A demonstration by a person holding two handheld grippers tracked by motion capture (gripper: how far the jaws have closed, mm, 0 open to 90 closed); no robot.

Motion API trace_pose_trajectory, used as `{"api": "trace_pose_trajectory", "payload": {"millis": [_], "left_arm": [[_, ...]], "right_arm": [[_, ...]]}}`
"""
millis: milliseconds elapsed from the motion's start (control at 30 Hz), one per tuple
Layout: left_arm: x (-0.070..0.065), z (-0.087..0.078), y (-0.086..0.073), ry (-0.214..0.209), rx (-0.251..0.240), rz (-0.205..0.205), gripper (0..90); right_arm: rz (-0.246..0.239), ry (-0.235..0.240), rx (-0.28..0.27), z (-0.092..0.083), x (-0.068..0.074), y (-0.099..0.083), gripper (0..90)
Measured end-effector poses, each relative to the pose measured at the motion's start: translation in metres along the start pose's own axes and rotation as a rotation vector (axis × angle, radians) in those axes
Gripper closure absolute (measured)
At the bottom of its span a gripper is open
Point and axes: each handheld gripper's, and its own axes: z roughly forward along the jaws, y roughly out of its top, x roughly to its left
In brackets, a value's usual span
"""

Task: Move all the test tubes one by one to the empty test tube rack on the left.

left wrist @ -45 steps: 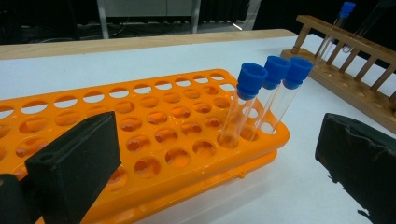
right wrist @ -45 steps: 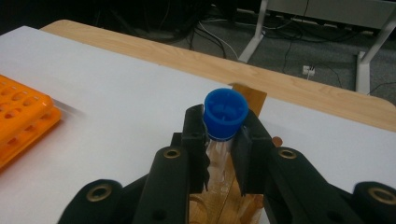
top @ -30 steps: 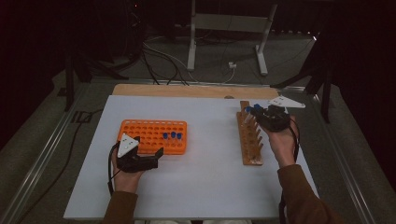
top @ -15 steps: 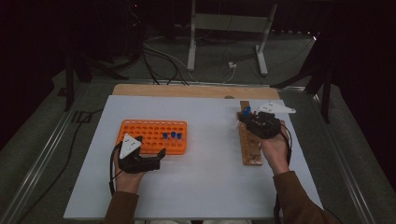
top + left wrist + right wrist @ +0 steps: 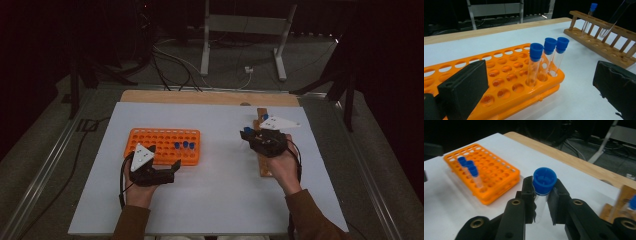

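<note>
A white table (image 5: pixel 210 200) seen from above, with a person's two forearms coming in from six o'clock. Left of centre, at about nine o'clock, lies an orange rack (image 5: pixel 150 140); three blue-capped tubes (image 5: pixel 184 145) stand upright in a row near its right end. At about two o'clock a wooden rack (image 5: pixel 263 167) runs away from the person, with one capped tube (image 5: pixel 589 15) upright near its far end.

The left gripper (image 5: pixel 170 169) rests just below the orange rack's near edge, jaws spread wide with nothing between them.

The right gripper (image 5: pixel 245 134) hangs above the table at the wooden rack's left side, its tips pointing toward nine o'clock. Its jaws are clamped on a clear tube (image 5: pixel 541 195) just under the blue cap (image 5: pixel 544 180), holding it upright and clear of both racks.
</note>
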Motion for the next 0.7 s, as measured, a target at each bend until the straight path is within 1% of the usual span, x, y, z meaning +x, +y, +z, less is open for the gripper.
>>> {"api": "trace_pose_trajectory", "payload": {"millis": [167, 267, 400, 500, 600, 700], "left_arm": [[-0.004, 0.0, 0.002, -0.004, -0.009, 0.011, 0.9], [-0.008, -0.002, 0.004, 0.002, -0.031, 0.027, 1.5], [-0.015, -0.004, 0.01, -0.009, -0.044, 0.037, 1.5], [-0.022, -0.003, 0.013, -0.015, -0.051, 0.049, 2.4], [-0.032, -0.001, 0.017, -0.039, -0.049, 0.066, 2.9], [-0.044, 0.003, 0.02, -0.065, -0.041, 0.101, 4.5]], "right_arm": [[-0.023, 0.034, 0.012, 0.004, 0.014, 0.001, 77.1], [-0.036, 0.058, 0.018, 0.006, 0.023, 0.001, 77.0], [-0.046, 0.09, 0.022, 0.008, 0.033, 0.002, 77.0], [-0.04, 0.113, 0.017, 0.01, 0.039, 0.002, 77.0], [-0.02, 0.141, 0.009, 0.013, 0.042, 0.002, 77.0], [-0.021, 0.16, 0.015, 0.016, 0.047, 0.002, 77.0]]}}
